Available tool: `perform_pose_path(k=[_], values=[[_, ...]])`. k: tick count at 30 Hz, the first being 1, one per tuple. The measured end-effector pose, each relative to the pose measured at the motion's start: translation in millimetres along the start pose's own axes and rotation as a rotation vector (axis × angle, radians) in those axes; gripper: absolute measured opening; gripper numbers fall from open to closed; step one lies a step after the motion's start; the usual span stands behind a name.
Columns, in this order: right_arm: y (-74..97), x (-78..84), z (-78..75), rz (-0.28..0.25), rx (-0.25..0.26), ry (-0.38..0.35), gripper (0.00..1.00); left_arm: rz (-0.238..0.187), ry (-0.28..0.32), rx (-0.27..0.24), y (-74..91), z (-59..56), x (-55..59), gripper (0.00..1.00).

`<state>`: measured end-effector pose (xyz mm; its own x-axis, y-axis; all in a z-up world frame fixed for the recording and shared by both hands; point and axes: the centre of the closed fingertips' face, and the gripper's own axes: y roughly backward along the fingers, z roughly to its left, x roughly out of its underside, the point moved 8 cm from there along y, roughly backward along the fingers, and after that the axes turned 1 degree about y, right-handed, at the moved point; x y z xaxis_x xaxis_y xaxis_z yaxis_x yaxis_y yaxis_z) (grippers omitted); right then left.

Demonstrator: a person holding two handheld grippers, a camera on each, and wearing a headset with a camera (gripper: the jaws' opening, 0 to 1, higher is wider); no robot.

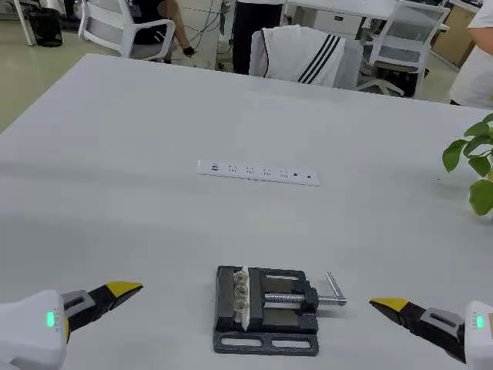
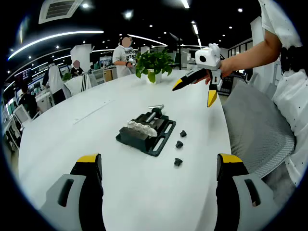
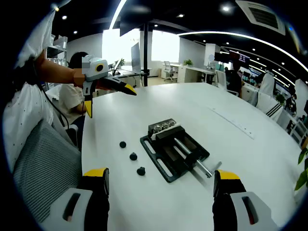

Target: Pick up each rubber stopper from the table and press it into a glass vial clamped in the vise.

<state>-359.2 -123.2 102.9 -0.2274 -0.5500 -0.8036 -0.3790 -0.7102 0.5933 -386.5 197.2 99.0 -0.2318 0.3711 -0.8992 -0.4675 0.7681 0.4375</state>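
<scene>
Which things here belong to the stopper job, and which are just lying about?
Job: three rubber stoppers, glass vials, vise, left gripper, right gripper.
Lying about: power strip, potted plant.

Three black stoppers (image 3: 133, 156) beside the vise (image 3: 175, 150)

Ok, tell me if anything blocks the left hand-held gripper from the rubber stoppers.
Nothing visible does. The three rubber stoppers lie on the table ahead of the open left hand-held gripper, with the vise beside them.
</scene>
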Motion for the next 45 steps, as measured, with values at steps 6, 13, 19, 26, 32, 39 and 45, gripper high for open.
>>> perform_pose_path(k=[6,13,19,26,32,39,45], values=[[-0.5,0.4,0.2,-0.004,-0.003,-0.007,0.88,0.001,-0.001,0.001,-0.1,0.4,-0.7,0.99],[0.9,0.4,-0.4,-0.008,0.0,-0.01,0.87,0.002,-0.001,0.002,-0.2,-0.5,-1.1,0.99],[1.2,0.6,0.4,-0.009,0.003,-0.011,0.85,0.001,-0.001,0.002,-0.2,-1.0,-0.8,0.99],[0.4,3.4,3.0,-0.006,-0.003,-0.018,0.83,0.003,0.0,0.001,1.0,-1.6,0.4,0.99],[-2.3,4.0,5.8,-0.004,-0.006,-0.023,0.79,0.003,0.003,0.001,1.5,-2.5,1.1,0.99],[-7.5,4.5,10.0,-0.002,-0.017,-0.026,0.75,0.003,0.005,0.001,1.0,-2.5,1.5,0.99],[-9.8,4.7,11.1,-0.002,-0.014,-0.035,0.71,0.003,0.008,0.005,0.6,-2.5,2.0,0.99]])
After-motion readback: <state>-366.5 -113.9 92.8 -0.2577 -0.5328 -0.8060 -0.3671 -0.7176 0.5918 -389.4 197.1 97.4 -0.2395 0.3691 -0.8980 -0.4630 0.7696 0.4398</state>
